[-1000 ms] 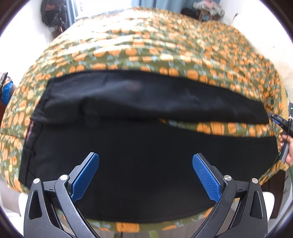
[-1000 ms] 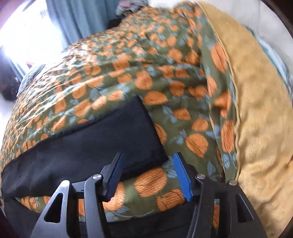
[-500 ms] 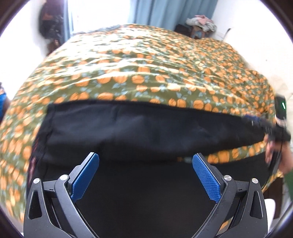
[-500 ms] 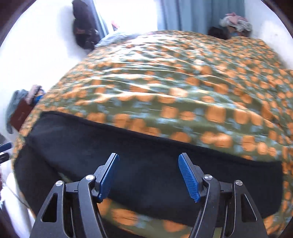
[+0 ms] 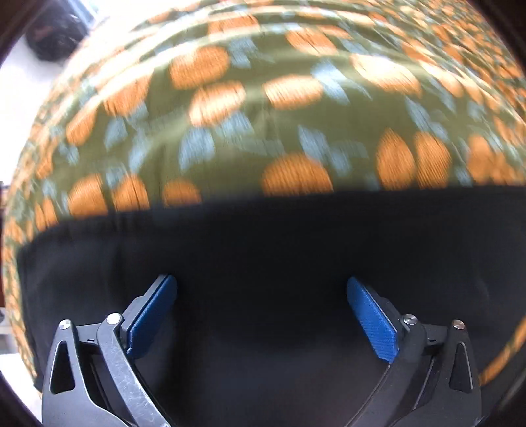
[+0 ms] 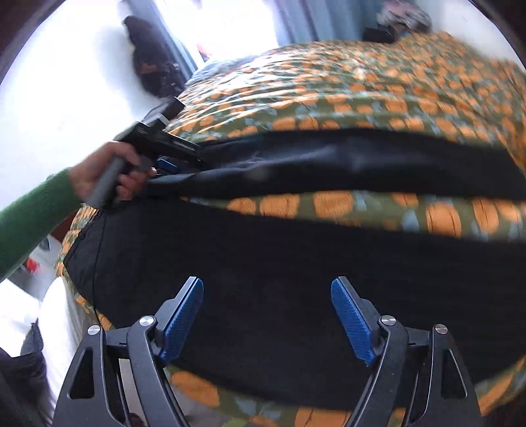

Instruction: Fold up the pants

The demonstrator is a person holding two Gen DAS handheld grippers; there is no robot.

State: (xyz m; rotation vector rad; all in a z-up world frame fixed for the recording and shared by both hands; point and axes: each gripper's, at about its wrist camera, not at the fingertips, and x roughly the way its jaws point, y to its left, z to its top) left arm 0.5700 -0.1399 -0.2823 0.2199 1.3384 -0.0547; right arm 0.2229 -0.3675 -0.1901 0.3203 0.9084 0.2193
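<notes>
Black pants (image 6: 263, 256) lie spread on a bed, with two legs running left to right and a strip of bedspread between them. In the left wrist view the pants (image 5: 263, 249) fill the lower half, blurred. My left gripper (image 5: 261, 295) is open, low over the far leg's upper edge. It also shows in the right wrist view (image 6: 171, 161), at the far leg's left end by the waist. My right gripper (image 6: 267, 295) is open and empty above the near leg.
The bedspread (image 6: 361, 92) is green with orange pumpkins. A green-sleeved arm (image 6: 33, 210) holds the left gripper. A dark bag (image 6: 151, 62) hangs on the white wall at the back left. Curtains and a clothes pile (image 6: 404, 19) stand at the back.
The left gripper has dropped close to the far leg's edge. The right gripper has pulled back from the far leg's right end and now looks across both legs.
</notes>
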